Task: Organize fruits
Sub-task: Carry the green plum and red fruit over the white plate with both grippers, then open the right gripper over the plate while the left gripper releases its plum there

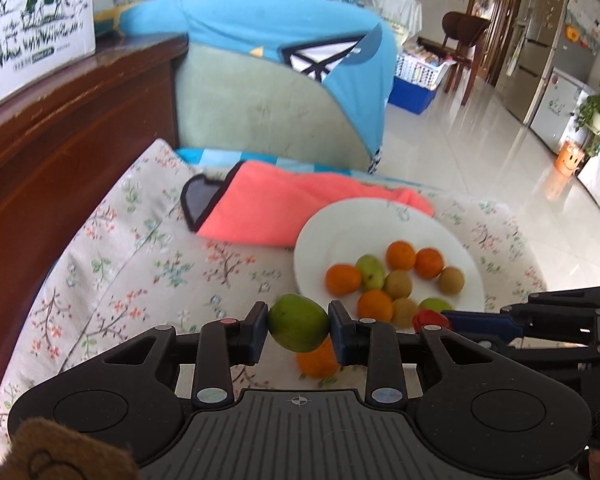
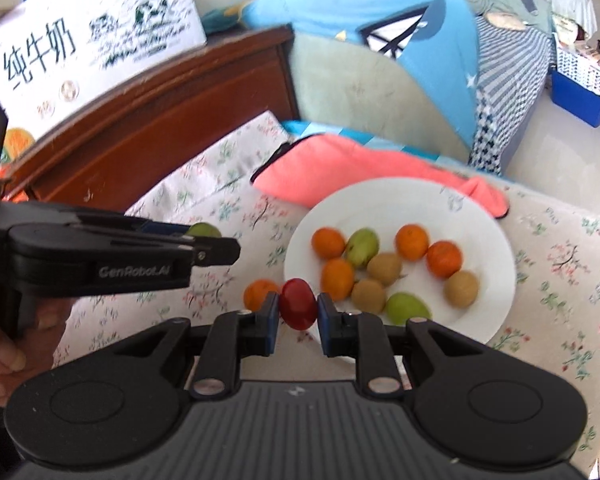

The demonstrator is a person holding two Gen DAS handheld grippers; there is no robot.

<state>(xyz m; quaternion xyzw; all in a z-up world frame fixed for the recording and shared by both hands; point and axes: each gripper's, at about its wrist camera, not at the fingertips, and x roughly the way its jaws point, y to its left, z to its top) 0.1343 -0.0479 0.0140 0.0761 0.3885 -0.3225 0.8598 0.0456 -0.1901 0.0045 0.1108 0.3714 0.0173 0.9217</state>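
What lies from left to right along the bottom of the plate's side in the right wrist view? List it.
Left gripper → loose orange on the cloth → red fruit in the right gripper's jaws → green fruit on the plate → brown fruit.

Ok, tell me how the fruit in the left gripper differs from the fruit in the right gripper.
The green fruit in the left gripper is yellow-green, while the red fruit in the right gripper is deep glossy red. The green fruit looks bulkier between its pads; the red fruit looks smaller. The green fruit lies with its long side across the pads, the red fruit stands taller than wide. Both are clamped off the floral cloth, near the white plate.
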